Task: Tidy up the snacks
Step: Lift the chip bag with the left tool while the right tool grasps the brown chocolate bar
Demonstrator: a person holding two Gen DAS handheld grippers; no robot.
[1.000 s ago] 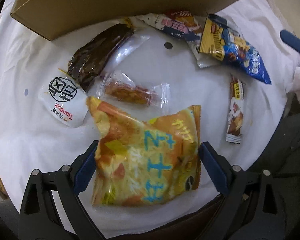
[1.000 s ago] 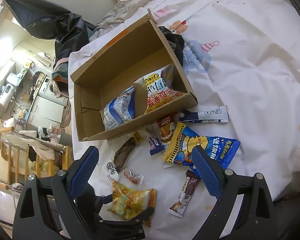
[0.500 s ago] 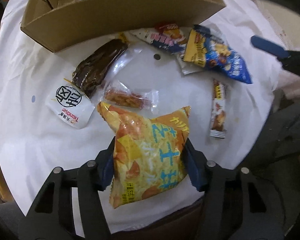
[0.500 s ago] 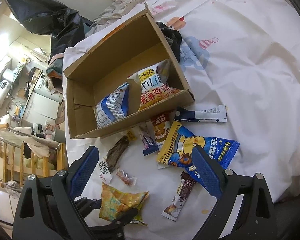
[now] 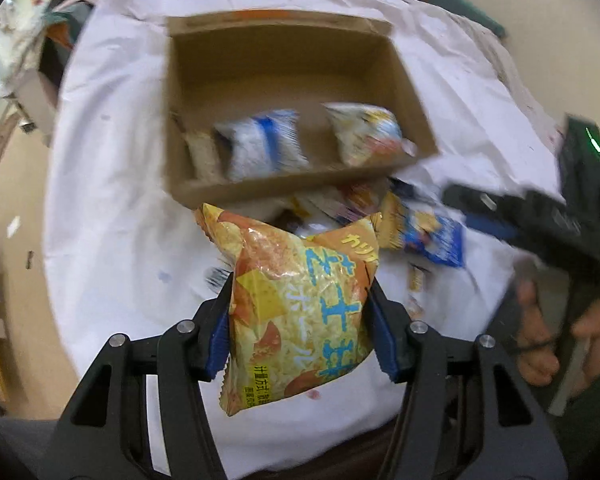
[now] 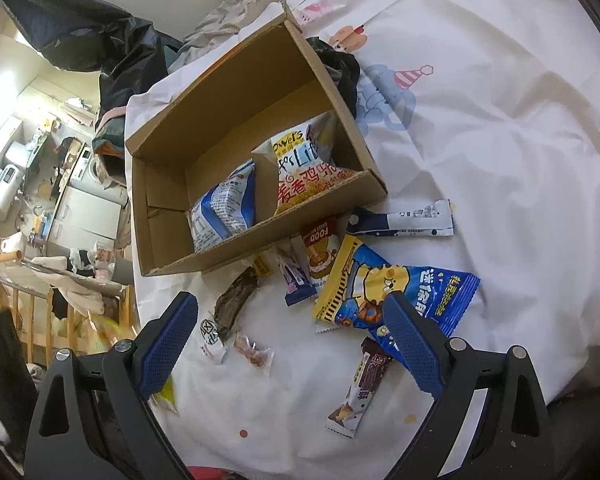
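Orange snack bag (image 5: 296, 304) in left claw (image 5: 298, 332)

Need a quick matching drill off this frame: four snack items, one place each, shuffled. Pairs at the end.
Items
1. orange chip bag
2. blue-and-white bag
3. yellow-and-blue cartoon bag
4. dark brown wrapped snack

Places
A. on the cloth beside the small round white packet
B. inside the cardboard box
C. pinched in the left claw
D. on the cloth ahead of the open right claw

Pairs: 1-C, 2-B, 3-D, 4-A
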